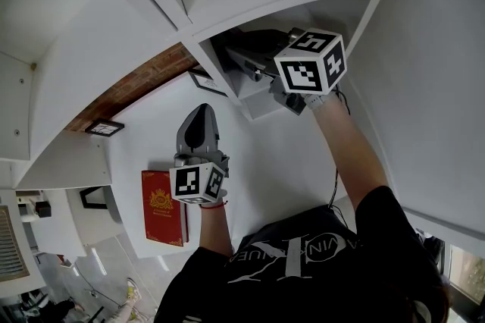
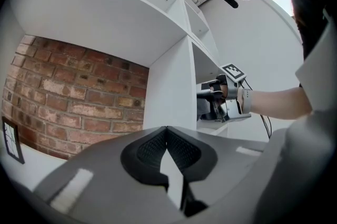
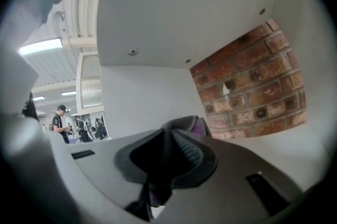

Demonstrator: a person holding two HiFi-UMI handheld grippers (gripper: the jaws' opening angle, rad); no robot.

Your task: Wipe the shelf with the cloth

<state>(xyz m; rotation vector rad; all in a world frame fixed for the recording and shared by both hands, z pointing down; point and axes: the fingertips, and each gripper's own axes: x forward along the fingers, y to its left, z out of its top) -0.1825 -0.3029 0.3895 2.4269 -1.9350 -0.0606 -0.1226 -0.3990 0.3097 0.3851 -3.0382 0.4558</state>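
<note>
The left gripper (image 2: pixel 167 131) is nearest the person. Its jaws are together on nothing, and it hangs level in front of the shelving, well apart from the work.

Further in, the right gripper (image 3: pixel 171 133) reaches into a white compartment with its jaws clamped on the cloth (image 3: pixel 197 124). A purple fold shows just past its tips and a scrap shows below them.

The shelf (image 1: pixel 261 108) lies just beneath this gripper, and white panels close in above and beside it. Whether the cloth touches the board cannot be told. The brick wall (image 3: pixel 247 86) stands beyond the tips.

The wipe seems barely under way. To do it well, the gripper should probably come down until the loose fold, not the hard tips, presses flat. It can then sweep from the bricks toward the front edge in overlapping passes. Little cloth sticks out, so the grip should stay firm and the gripper tilted, or the tips may scrape.
</note>
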